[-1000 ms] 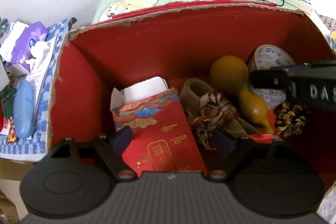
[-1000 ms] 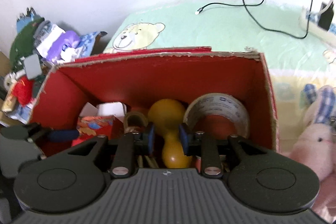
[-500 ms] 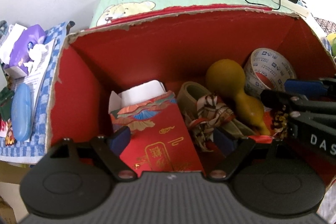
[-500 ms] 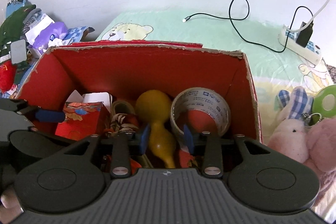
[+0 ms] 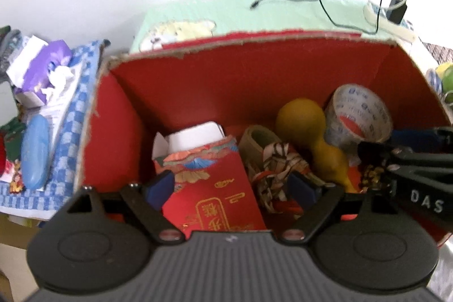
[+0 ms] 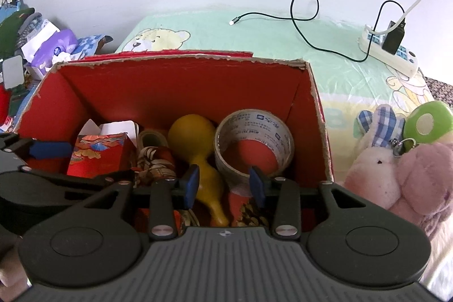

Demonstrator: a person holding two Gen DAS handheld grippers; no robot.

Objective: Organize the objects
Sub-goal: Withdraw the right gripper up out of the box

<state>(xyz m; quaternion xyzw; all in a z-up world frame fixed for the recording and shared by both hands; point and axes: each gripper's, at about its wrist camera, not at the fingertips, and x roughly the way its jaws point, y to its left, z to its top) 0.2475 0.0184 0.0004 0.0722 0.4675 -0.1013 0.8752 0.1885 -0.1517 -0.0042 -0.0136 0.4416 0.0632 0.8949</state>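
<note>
Hovering over the open red cardboard box [image 6: 175, 87], the right hand-held gripper [image 6: 223, 184] has its blue pads parting, with the narrow neck of the yellow gourd [image 6: 198, 149] lying below and between them, untouched by either pad as far as the view shows. Beside the gourd, toward the box's right wall, a roll of printed packing tape [image 6: 254, 143] leans on edge. Left of the gourd sits a patterned cloth bundle [image 6: 154, 160] in front of a smaller beige tape roll [image 6: 150, 136], then a red decorated envelope [image 5: 209, 188] in front of a white carton [image 5: 195, 133] at the box's left side. The left hand-held gripper [image 5: 230, 187] stands wide apart over the envelope, holding nothing. A pine cone [image 5: 373, 179] lies in the near right corner. The box rests on a bed with a green bear-print sheet [image 6: 269, 38]; pink plush toys [image 6: 396, 174] lie right of the box.
</note>
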